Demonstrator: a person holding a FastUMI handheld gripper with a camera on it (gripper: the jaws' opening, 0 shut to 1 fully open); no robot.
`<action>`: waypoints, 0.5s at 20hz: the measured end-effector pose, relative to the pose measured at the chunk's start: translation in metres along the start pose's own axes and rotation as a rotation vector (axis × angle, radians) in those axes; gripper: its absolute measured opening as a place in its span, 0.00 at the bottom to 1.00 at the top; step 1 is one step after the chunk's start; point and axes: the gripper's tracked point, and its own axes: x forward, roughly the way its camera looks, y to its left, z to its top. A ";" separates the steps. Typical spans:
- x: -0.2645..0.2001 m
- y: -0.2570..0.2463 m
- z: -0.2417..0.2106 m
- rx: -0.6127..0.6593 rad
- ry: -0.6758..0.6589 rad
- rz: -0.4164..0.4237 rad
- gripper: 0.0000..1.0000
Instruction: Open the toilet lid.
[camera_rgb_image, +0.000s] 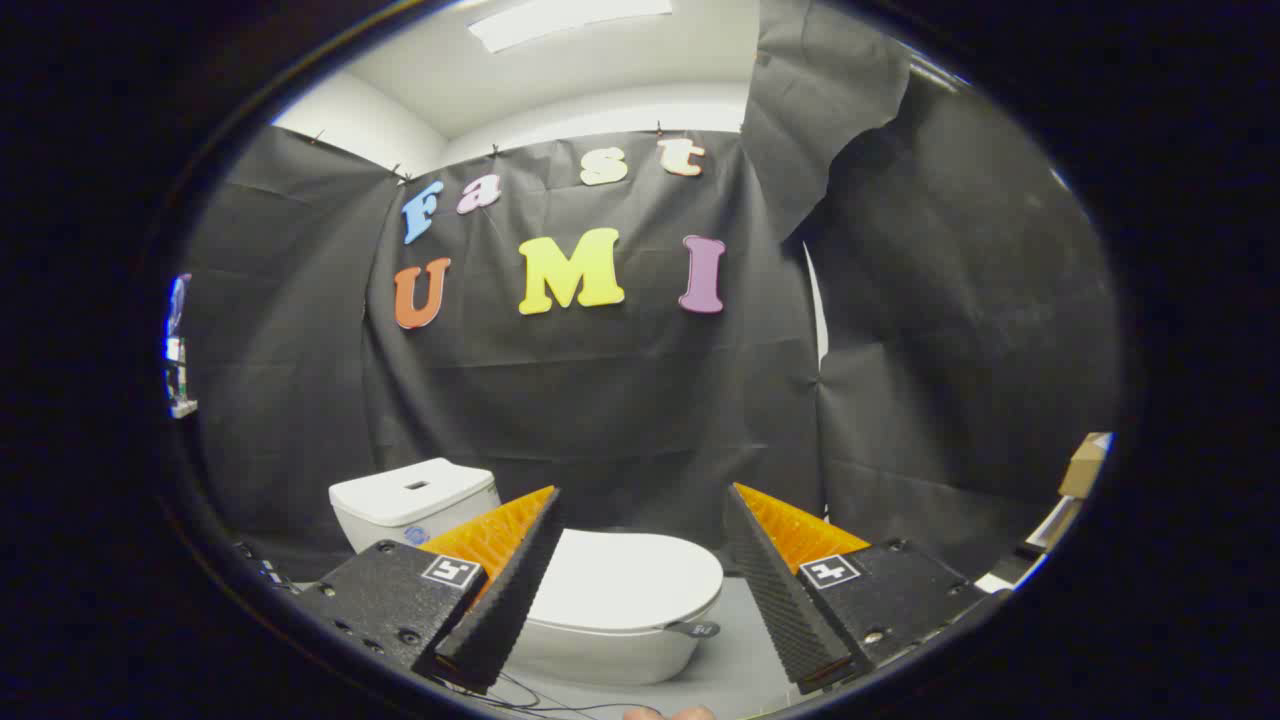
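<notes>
A white toilet stands on the floor ahead and below me, its lid (628, 580) lying flat and closed on the bowl (610, 655). The white tank (412, 500) rises behind the bowl, beyond my left finger. A small dark tab (700, 629) sticks out at the lid's front edge. My gripper (640, 500) is open, its fingers spread wide with nothing between them. The lid shows in the gap between the fingers, some way ahead and apart from them.
Black cloth walls close in the booth behind and to the right of the toilet. Grey floor (745, 670) runs beside the bowl. Thin cables (540, 700) lie on the floor near me. A cardboard box (1085, 465) sits at the far right.
</notes>
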 end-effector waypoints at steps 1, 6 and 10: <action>0.001 0.000 -0.003 0.024 0.018 0.001 1.00; 0.000 -0.007 -0.001 0.072 0.022 -0.003 1.00; 0.002 -0.006 -0.004 0.069 0.027 -0.004 1.00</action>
